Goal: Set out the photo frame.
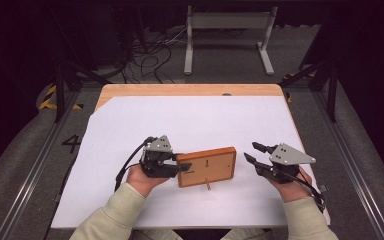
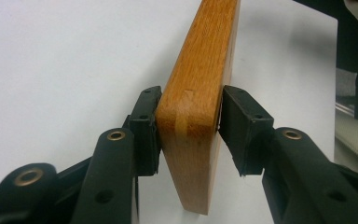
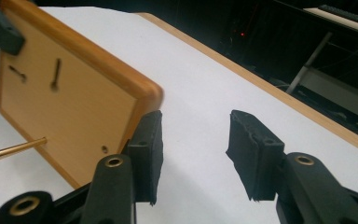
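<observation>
White paper covers most of the wooden worktop (image 1: 130,90), with dark floor, cables and a grey metal stand beyond its far edge. On the paper, near the person's side, sits a wooden picture frame (image 1: 207,167), back side towards the camera, with slot-shaped hanging holes and a thin brass support peg (image 1: 208,186) sticking out near its lower edge.

The left gripper (image 1: 172,163) has the frame's left end between its jaws. In the left gripper view the frame's edge (image 2: 193,116) stands upright between the pads: one pad lies against the wood and the other looks to be touching or a hair off it, so the grip seems made or all but made. The frame appears tilted up off the paper, though whether its lower edge rests on the sheet I cannot tell.

The right gripper (image 1: 254,153) is just beside the frame's right end, jaws well apart and holding nothing; in the right gripper view the frame's rounded corner (image 3: 144,91) lies outside the left-hand pad, not between the two.

By my reading the work is at an early stage: one end is taken, the other end is not yet gripped, and lifting, turning or standing the frame on its peg remains to be done.
</observation>
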`<state>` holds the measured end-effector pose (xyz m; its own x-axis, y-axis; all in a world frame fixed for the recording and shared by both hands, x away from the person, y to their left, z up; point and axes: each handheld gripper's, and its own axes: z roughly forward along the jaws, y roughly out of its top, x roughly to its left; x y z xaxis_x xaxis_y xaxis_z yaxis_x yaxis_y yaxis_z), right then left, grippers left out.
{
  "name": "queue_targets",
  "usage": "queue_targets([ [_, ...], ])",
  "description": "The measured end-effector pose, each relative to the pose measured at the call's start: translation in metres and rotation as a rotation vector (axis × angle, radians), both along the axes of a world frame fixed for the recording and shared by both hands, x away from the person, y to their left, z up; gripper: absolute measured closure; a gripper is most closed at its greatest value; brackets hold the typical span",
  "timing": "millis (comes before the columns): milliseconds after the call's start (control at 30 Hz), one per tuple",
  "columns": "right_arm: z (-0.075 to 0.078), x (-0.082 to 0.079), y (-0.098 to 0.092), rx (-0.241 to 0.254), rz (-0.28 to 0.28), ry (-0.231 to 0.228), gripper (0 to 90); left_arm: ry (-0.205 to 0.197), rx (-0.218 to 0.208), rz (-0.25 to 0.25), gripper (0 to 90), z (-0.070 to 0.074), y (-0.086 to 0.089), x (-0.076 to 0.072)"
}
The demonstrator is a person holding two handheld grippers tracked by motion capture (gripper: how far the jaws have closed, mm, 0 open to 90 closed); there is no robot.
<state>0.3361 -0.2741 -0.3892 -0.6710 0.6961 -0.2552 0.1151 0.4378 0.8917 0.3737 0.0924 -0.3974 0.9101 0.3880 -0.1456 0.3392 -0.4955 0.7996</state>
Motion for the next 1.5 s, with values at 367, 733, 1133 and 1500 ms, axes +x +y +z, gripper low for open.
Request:
queue_targets([
  [367, -0.003, 0.016, -0.004, 0.045, -0.013, 0.026, 54.4, -0.066, 0.072, -0.069, 64.9, 0.004, -0.007, -0.024],
  [733, -0.004, 0.021, -0.003, 0.048, -0.009, 0.030, 54.0, -0.075, 0.108, -0.142, 62.3, 0.005, -0.011, -0.043],
  [1133, -0.004, 0.020, -0.003, 0.042, -0.009, 0.035, 53.8, -0.058, 0.130, -0.206, 53.9, 0.001, -0.017, -0.054],
  [1500, -0.008, 0.020, -0.002, 0.035, -0.006, 0.062, 51.4, 0.073, 0.020, -0.189, 27.0, 0.002, -0.001, -0.043],
])
